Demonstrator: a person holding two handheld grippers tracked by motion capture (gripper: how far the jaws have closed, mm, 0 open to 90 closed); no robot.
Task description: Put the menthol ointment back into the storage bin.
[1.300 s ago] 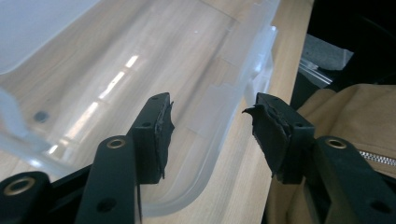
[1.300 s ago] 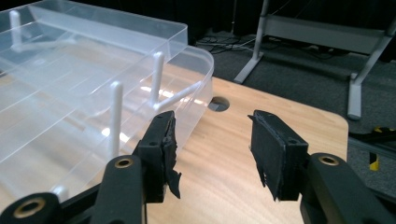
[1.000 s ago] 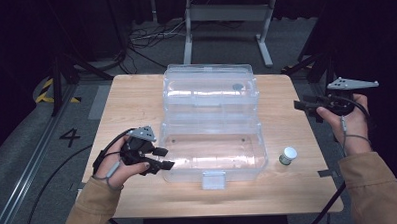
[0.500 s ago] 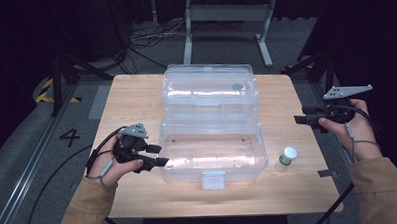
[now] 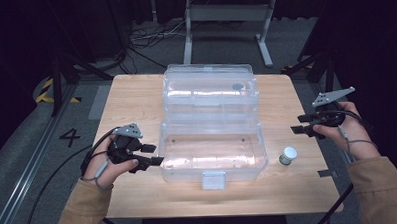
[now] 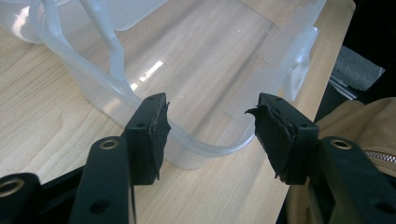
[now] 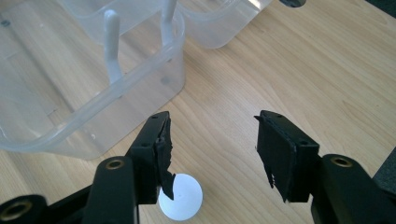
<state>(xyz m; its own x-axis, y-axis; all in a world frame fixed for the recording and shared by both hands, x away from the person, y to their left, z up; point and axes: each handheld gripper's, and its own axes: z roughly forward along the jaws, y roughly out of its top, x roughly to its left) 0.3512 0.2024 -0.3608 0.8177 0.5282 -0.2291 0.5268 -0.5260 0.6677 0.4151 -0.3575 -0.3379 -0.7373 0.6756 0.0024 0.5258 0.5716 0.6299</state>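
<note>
A clear plastic box point(image 5: 213, 172) stands open at the table's middle, its lid point(image 5: 208, 89) folded back behind it. A small white-capped jar point(image 5: 288, 155) stands on the wood just right of the box. My left gripper point(image 5: 150, 154) is open at the box's left near corner, and in the left gripper view point(image 6: 210, 126) that corner's rim point(image 6: 201, 148) lies just ahead, between the jaws. My right gripper point(image 5: 300, 124) is open and hovers right of the box, above and behind the jar. In the right gripper view point(image 7: 212, 144) the white cap point(image 7: 184, 199) sits below the left jaw.
A white latch point(image 5: 213, 180) hangs on the box's front wall. A small dark round thing point(image 5: 237, 86) lies in the lid. A bit of dark tape point(image 5: 327, 173) marks the table near its right edge. Metal stands and cables surround the table on the floor.
My right gripper has come down and nearer, closing on the jar. The left gripper has stayed by the box's left near corner.
</note>
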